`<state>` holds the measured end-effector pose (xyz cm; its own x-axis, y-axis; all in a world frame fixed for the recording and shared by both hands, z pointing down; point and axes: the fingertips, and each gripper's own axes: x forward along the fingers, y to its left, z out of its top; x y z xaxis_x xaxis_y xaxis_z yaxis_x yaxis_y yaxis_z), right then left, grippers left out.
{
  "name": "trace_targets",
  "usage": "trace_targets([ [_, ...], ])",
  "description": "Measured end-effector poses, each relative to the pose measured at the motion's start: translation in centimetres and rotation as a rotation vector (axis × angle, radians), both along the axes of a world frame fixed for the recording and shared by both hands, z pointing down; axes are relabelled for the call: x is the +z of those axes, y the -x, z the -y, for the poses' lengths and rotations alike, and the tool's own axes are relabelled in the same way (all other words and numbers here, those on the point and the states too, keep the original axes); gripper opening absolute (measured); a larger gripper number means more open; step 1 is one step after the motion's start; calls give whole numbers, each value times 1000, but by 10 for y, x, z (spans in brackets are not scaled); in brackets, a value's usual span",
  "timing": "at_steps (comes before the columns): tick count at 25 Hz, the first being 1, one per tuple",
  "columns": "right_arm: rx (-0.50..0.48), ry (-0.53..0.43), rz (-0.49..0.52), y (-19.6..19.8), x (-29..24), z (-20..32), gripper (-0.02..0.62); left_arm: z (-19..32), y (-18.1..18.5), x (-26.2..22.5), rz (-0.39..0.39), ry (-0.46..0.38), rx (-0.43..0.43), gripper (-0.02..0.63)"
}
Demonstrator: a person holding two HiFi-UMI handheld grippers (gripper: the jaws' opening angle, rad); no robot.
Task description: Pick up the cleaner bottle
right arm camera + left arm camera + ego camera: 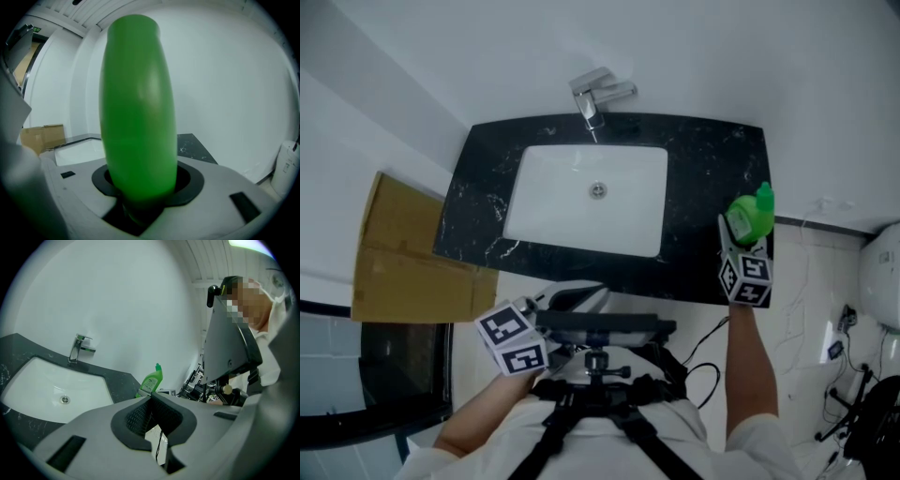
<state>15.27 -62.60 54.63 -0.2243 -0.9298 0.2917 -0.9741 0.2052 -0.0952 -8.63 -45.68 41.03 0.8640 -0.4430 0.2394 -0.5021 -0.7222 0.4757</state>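
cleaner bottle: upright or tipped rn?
Upright: in the left gripper view the cleaner bottle stands cap-up, body near vertical. The right tongs are closed around its body.

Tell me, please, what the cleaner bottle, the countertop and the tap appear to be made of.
The cleaner bottle: likely plastic, uniformly bright green with a soft sheen. The countertop: polished stone or a stone-look slab, black with white veining. The tap: metal, probably chrome-plated, silvery and reflective.
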Motion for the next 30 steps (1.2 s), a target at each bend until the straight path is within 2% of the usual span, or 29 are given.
trace_targets([
  [30, 28, 2, -2, -2, 0, 2, 204, -4, 3, 3, 3, 12, -13, -5],
])
